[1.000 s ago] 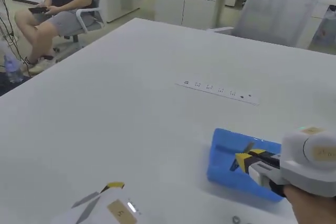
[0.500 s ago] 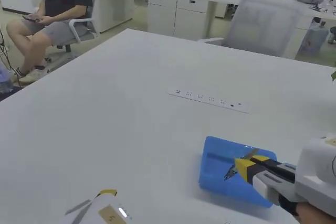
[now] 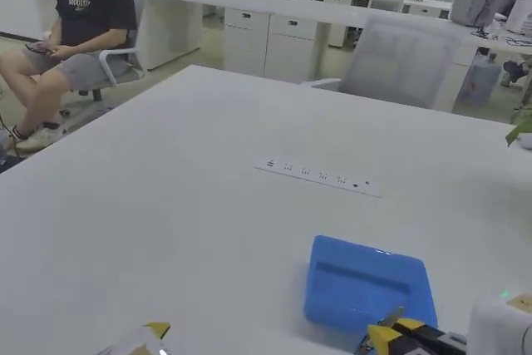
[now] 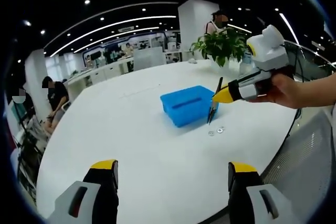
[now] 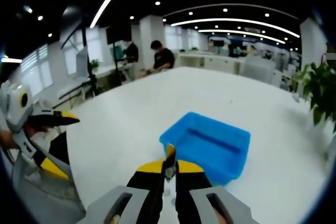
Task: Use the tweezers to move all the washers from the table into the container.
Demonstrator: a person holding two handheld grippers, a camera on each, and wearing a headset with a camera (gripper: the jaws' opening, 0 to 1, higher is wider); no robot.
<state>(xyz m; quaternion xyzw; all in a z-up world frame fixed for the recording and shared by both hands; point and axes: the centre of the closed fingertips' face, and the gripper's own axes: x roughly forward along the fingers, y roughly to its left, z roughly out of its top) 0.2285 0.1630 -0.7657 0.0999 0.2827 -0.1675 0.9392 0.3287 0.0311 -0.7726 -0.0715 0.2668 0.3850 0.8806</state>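
The blue container (image 3: 366, 288) sits on the white table (image 3: 208, 180). My right gripper (image 3: 378, 337) is at the container's near edge, shut on the tweezers (image 3: 391, 318). In the left gripper view the tweezers (image 4: 214, 99) point down from the right gripper (image 4: 227, 94), their tips just above two washers (image 4: 211, 132) lying on the table beside the container (image 4: 189, 104). My left gripper (image 4: 173, 169) is open with nothing between its jaws. The right gripper view shows its own jaws pressed together on the tweezers (image 5: 170, 153), with the container (image 5: 210, 145) ahead and the left gripper (image 5: 50, 120) off to the left.
A flush power strip (image 3: 318, 177) lies in the table's middle. A grey office chair (image 3: 399, 60) stands at the far edge. A person (image 3: 75, 27) sits on a chair at the far left. A potted plant (image 4: 223, 45) stands past the container.
The head camera has tilted up, shifting the picture down. My right gripper has drawn back from over the container to its near edge, with the tweezers still in it.
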